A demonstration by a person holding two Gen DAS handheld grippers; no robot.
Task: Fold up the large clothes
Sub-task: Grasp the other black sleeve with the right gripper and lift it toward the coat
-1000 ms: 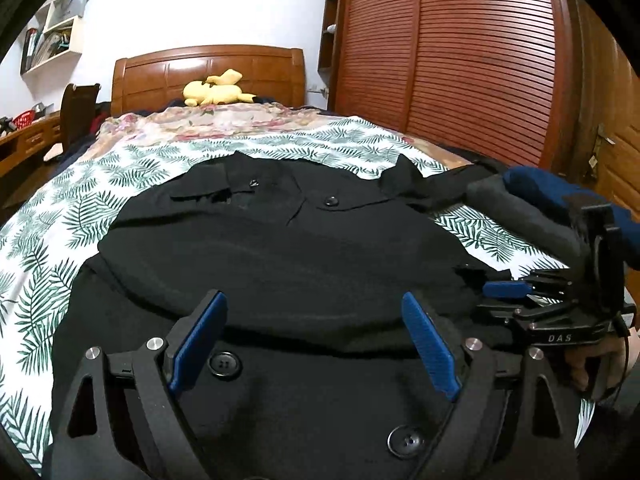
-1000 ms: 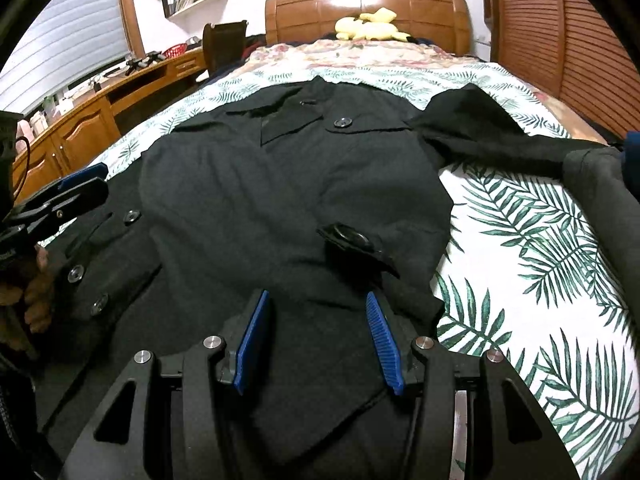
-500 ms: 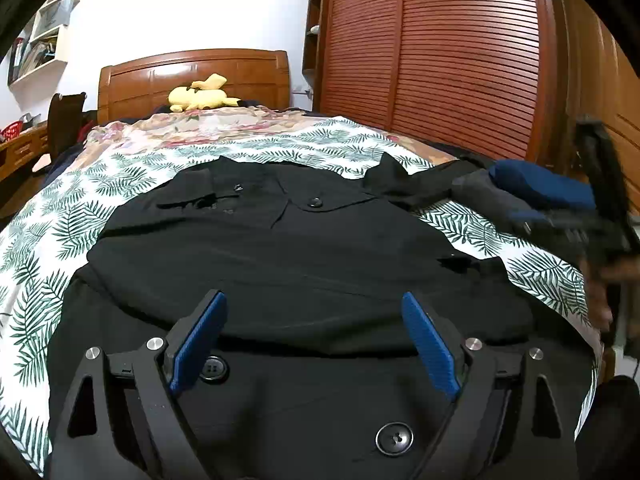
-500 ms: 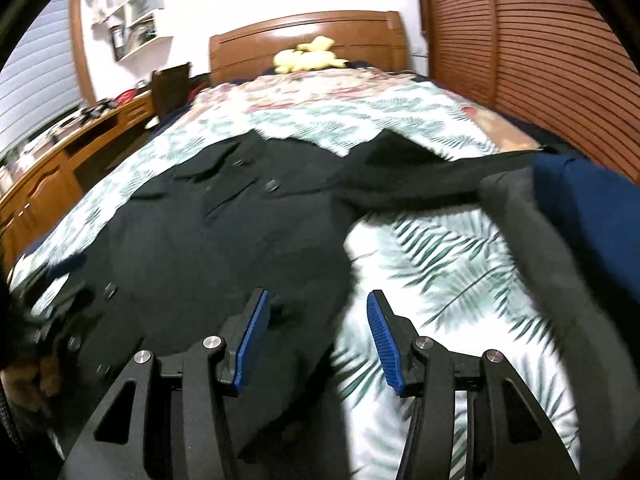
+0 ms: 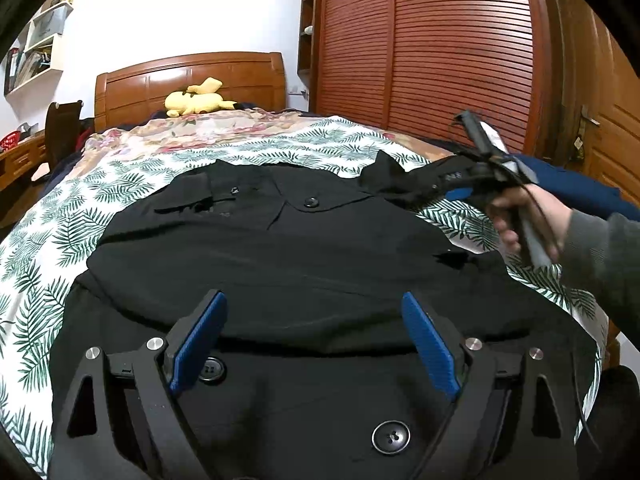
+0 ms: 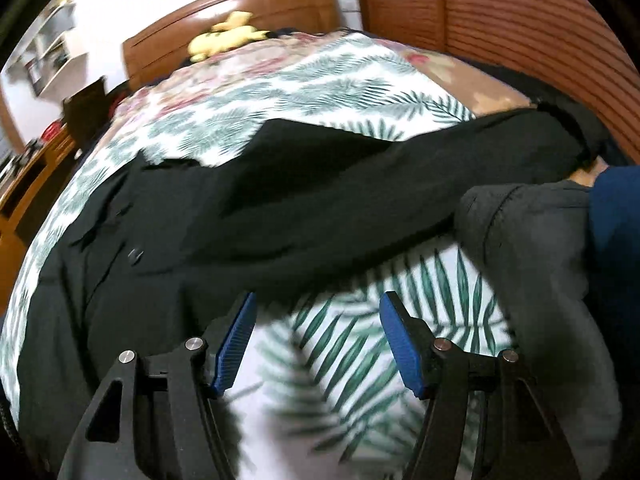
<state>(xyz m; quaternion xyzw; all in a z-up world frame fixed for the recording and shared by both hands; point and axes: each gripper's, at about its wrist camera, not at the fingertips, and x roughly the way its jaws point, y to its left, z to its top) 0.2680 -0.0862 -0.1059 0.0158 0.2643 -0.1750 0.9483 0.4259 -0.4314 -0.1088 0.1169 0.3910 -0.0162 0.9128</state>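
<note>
Coat (image 5: 280, 264): thick, limp, likely heavy | pinch sleeve (image 6: 400, 184), upper right | left gripper (image 5: 316, 344) wide, empty | right gripper (image 6: 316, 340) wide, empty

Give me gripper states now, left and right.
Left gripper: open, empty, over the black coat.
Right gripper: open, empty, over the leaf-print bedspread beside the coat sleeve.

A palm-leaf bedspread (image 5: 60, 216) covers the bed. Far off, a yellow plush toy (image 5: 196, 98) lies against the wooden headboard (image 5: 188, 76). A slatted wooden wardrobe (image 5: 440, 48) stands right; white wall shelves (image 5: 36, 52) hang far left.
</note>
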